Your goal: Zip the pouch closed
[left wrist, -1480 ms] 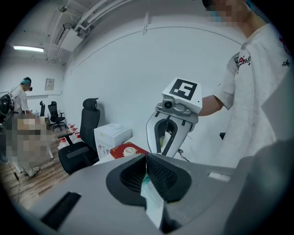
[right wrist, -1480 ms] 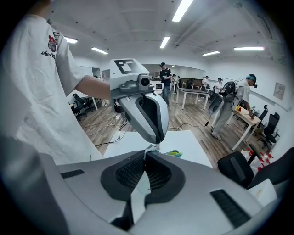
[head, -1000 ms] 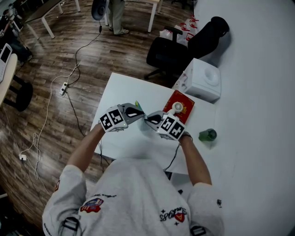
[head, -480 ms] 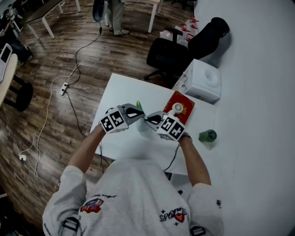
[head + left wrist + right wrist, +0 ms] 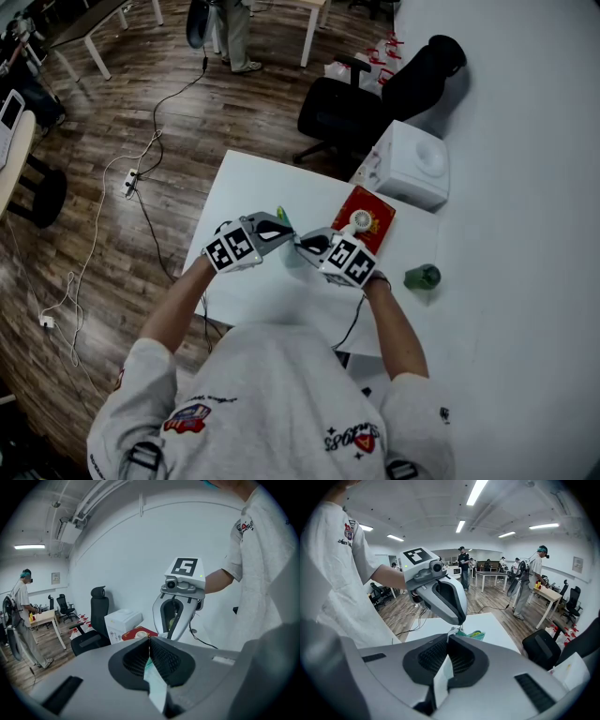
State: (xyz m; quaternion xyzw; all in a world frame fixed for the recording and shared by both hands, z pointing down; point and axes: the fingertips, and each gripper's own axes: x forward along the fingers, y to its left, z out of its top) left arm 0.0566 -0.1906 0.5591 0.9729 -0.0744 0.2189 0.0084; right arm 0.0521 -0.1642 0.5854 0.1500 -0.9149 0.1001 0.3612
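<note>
Head view shows a person at a white table [image 5: 246, 187] holding the left gripper [image 5: 286, 231] and right gripper [image 5: 302, 242] nose to nose, a small teal pouch [image 5: 281, 216] raised between them and a red box [image 5: 370, 214] lying on the table just beyond. Left gripper view shows its jaws closed tight on a pale teal edge of the pouch [image 5: 155, 686], with the right gripper facing it close by. Right gripper view shows its jaws likewise pinched together on a pale strip of the pouch [image 5: 441, 677], whose teal body hangs under the left gripper's tips
</note>
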